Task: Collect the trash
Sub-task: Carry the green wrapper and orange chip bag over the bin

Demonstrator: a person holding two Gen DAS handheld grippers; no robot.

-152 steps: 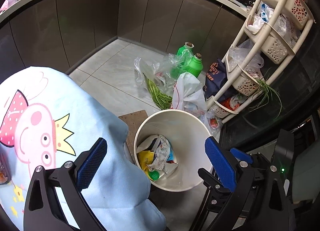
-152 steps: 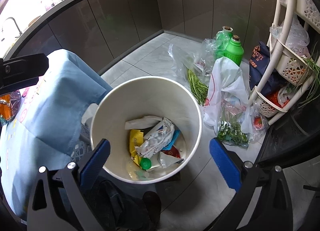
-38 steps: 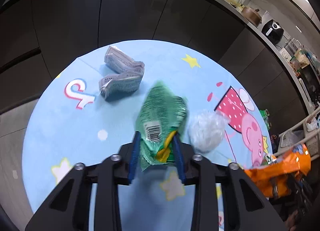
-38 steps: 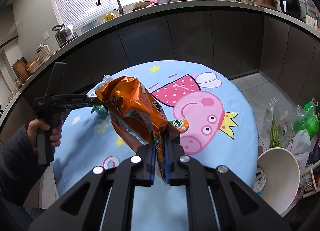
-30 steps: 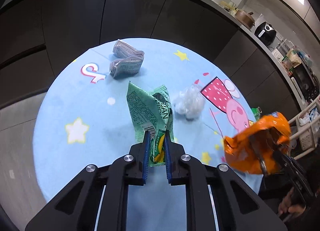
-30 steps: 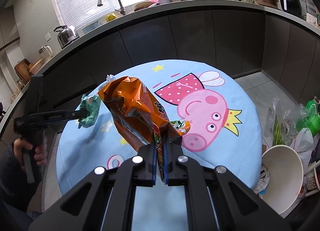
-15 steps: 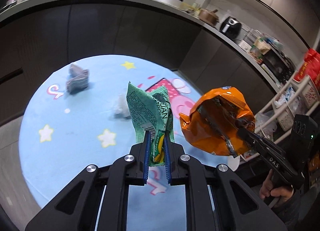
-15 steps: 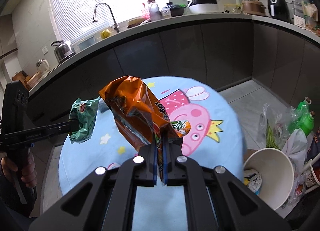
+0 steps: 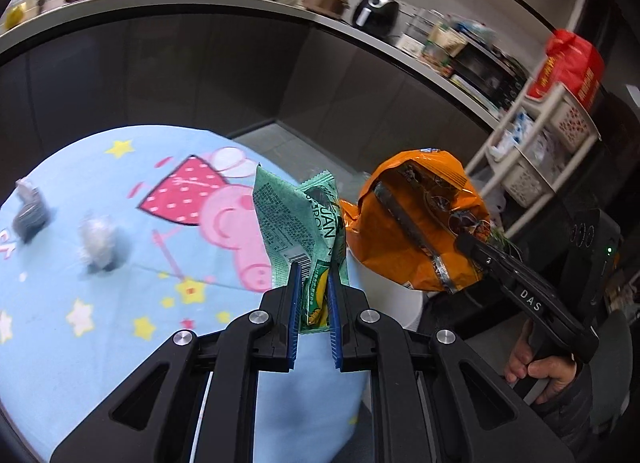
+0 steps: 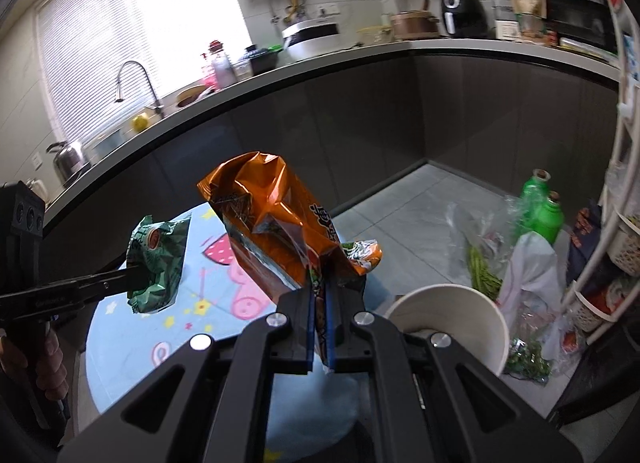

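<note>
My left gripper (image 9: 314,283) is shut on a green snack wrapper (image 9: 294,221), held up above the round table's blue cartoon cloth (image 9: 120,303). My right gripper (image 10: 319,283) is shut on a crumpled orange snack bag (image 10: 272,219), also lifted clear of the table. The orange snack bag (image 9: 416,223) hangs to the right in the left wrist view; the green snack wrapper (image 10: 158,263) shows at the left in the right wrist view. A white trash bucket (image 10: 452,307) stands on the floor beside the table, low and right of the right gripper. A crumpled clear wrapper (image 9: 98,241) and a grey packet (image 9: 30,211) lie on the cloth.
Dark cabinets under a curved counter (image 10: 400,51) ring the room. By the bucket on the tiled floor lie plastic bags with greens (image 10: 484,263), two green bottles (image 10: 548,215) and a white shelf rack (image 10: 620,223). A hand (image 9: 540,371) grips the right tool's handle.
Both grippers have swung with their wrappers away from the table's middle toward its edge near the bucket, rising somewhat. The grey packet and clear wrapper have slid to the left of the left view.
</note>
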